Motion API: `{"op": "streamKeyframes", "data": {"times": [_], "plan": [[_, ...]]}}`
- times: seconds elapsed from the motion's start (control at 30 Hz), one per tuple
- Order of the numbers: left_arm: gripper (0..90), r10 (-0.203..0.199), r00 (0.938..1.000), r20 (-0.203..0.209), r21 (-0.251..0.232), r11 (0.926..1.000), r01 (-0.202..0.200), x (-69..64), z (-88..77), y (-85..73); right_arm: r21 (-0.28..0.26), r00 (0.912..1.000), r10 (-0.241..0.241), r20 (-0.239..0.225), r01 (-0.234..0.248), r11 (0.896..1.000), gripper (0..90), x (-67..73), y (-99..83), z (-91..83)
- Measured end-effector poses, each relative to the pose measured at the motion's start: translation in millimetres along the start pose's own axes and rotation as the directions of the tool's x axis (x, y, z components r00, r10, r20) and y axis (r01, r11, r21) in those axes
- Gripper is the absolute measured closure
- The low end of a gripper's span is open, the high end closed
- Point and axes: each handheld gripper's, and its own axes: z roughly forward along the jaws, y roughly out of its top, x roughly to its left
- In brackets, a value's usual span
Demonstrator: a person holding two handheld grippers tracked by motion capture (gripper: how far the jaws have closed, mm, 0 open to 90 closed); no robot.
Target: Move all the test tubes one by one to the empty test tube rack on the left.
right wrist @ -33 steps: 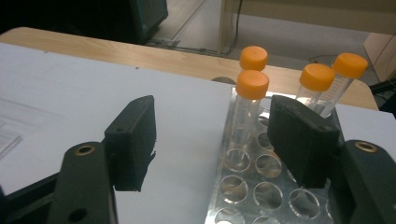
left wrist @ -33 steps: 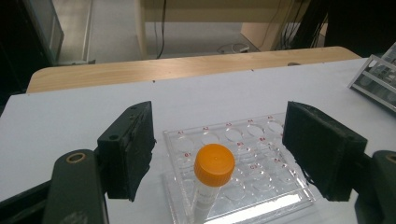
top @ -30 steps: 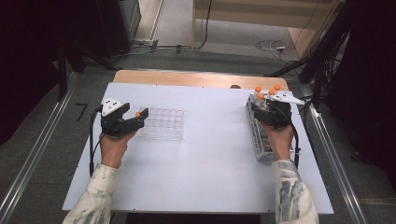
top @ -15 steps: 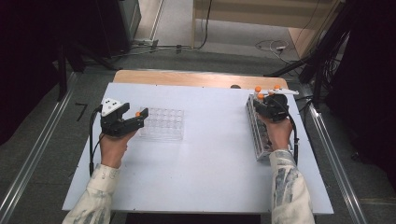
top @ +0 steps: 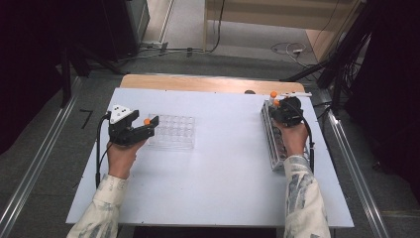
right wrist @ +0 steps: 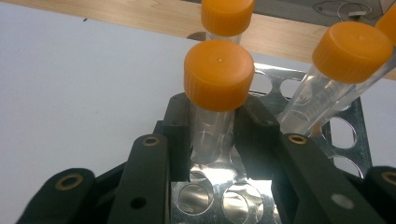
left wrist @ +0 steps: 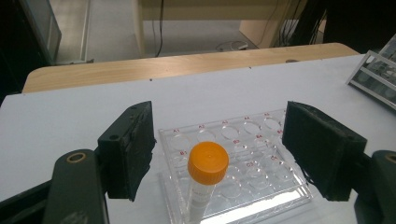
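A clear tube with an orange cap [right wrist: 218, 74] stands at the far end of the metal tube rack [right wrist: 224, 196] on the table's right side. My right gripper [right wrist: 212, 119] has just been closing and its pads now press on this tube below the cap. In the high view the right gripper [top: 283, 105] sits over the rack [top: 275, 146]. At the left, my left gripper [left wrist: 219, 137] stands open, jaws wide on either side of another orange-capped tube [left wrist: 208, 163]. That tube stands upright in a near corner well of the clear well plate [left wrist: 254, 140], untouched. From above, the left gripper [top: 147, 125] is at the plate's [top: 174, 132] left end.
Two more orange-capped tubes [right wrist: 227, 16] [right wrist: 351, 46] stand in the rack beyond and to the right of the held one. A wooden strip [top: 208, 84] borders the white table's far edge. Metal rails [top: 346, 148] flank the table, and cables lie on the floor behind.
My right gripper has shifted a little along the rack's far end and lower, and its jaws have drawn together round the tube. The left hand and its tube have not moved.
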Motion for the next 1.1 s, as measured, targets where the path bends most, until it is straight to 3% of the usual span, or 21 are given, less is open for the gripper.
{"op": "streamKeyframes", "data": {"times": [0.13,0.4,0.53,0.83,1.1], "plan": [[25.5,-0.004,1.0000,-0.001,-0.001,1.0000,0.004,0.8,0.0,-0.1,-0.004,0.9997,-0.024,-0.005,0.024,1.000,71.2,2.3,0.2,0.6],[24.4,-0.004,1.0000,0.001,0.001,1.0000,0.004,1.4,0.1,-0.1,-0.028,0.9998,-0.017,-0.011,0.017,0.999,71.6,1.1,0.2,-3.1],[21.9,0.006,1.0000,-0.001,0.009,0.9999,-0.006,1.3,2.3,-0.9,-0.052,0.9995,0.007,-0.032,-0.009,0.999,71.6,-1.5,1.4,-6.9],[18.6,-0.001,0.9998,0.019,0.013,0.9999,0.000,2.4,2.0,-0.7,-0.083,0.9999,0.000,-0.015,-0.002,0.997,71.6,1.8,3.5,-12.6],[18.7,-0.001,0.9997,0.024,0.013,0.9999,0.001,1.2,2.5,-0.6,-0.125,0.9999,-0.005,-0.011,0.003,0.992,71.7,0.6,10.6,-28.9]]}}
